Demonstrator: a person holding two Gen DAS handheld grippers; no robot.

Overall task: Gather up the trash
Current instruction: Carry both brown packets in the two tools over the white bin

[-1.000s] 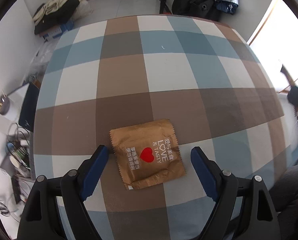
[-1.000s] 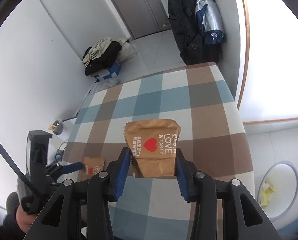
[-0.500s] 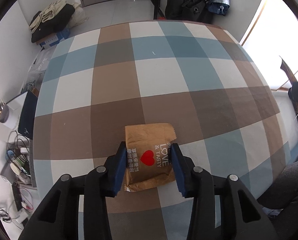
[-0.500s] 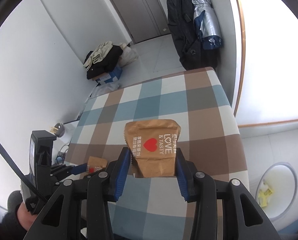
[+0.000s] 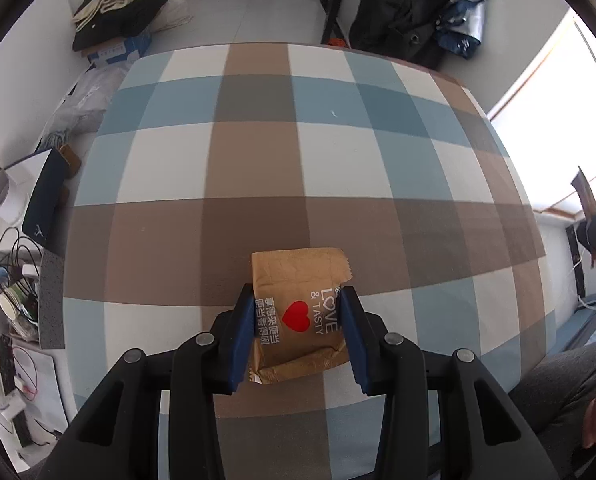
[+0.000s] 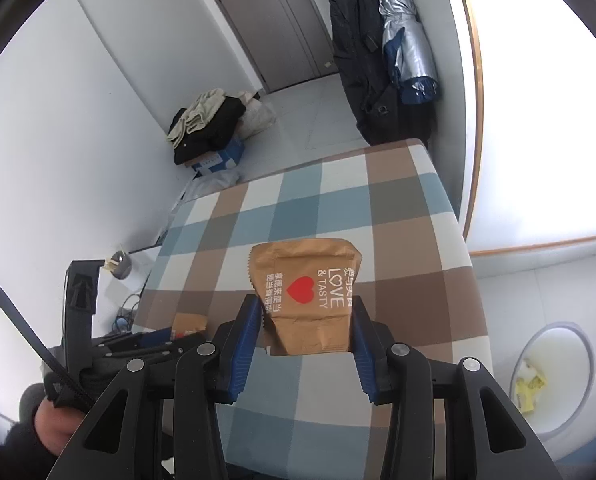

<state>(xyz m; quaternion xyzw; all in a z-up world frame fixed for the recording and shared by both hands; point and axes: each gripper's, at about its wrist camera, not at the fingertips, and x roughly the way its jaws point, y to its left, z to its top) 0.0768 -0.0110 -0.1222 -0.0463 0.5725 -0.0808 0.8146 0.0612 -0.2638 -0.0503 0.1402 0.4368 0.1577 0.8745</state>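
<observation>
My left gripper is shut on a brown snack wrapper with a red heart and "LOVE & TASTY" print, held just above the checked tablecloth. My right gripper is shut on a second, like brown wrapper and holds it up in the air above the table. In the right wrist view the left gripper shows at lower left with its wrapper. A white round trash bin with yellow scraps stands on the floor at lower right.
The table's left edge borders a cluttered side surface with a dark tablet, cables and cups. Clothes on a box lie on the floor beyond. Coats and an umbrella hang at the far right. A person's leg is at lower right.
My left gripper closed on the flat wrapper and lifted it slightly off the cloth. My right gripper kept its wrapper held and rose a little.
</observation>
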